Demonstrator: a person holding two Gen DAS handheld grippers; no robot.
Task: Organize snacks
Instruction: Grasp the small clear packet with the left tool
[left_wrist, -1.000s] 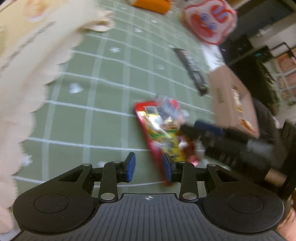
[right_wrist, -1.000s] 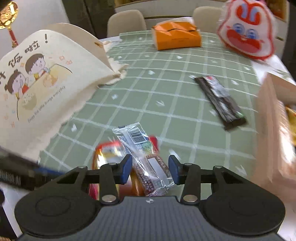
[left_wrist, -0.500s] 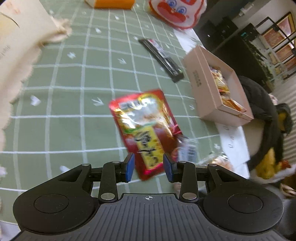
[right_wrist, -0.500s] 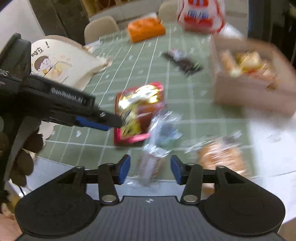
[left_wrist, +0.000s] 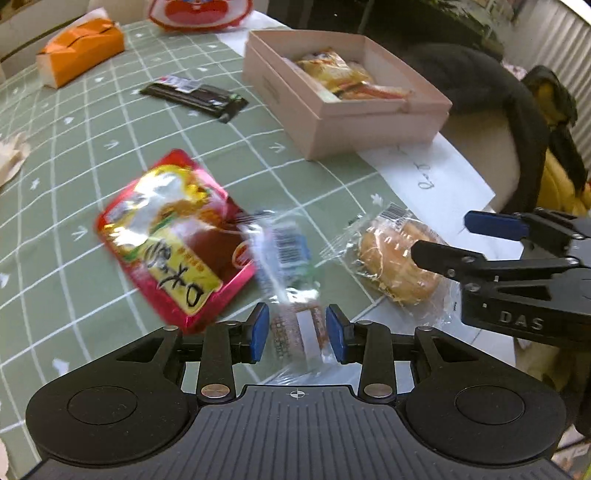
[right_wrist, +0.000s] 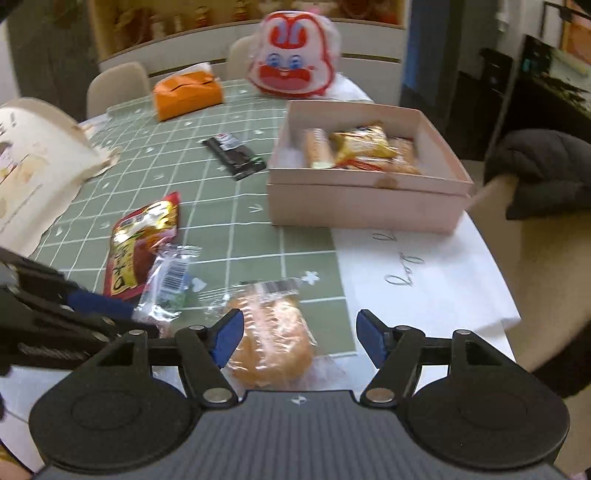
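Green-checked worktop (right_wrist: 236, 236): right hand-held gripper (right_wrist: 299, 338), jaws just opening and unclenched, straddles a soft, light, clear-wrapped bun (right_wrist: 271, 341); grasp across its crushable middle. Left hand-held gripper (left_wrist: 295, 332) unclenched around a crinkly clear-wrapped bar (left_wrist: 291, 299).

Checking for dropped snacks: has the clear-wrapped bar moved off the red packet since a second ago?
Yes. The clear-wrapped bar now lies beside the red packet, nearer the bun.

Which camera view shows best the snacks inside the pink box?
The right wrist view: it looks into the pink box and shows its snacks side by side. In the left wrist view the box is angled, its wall hiding some.
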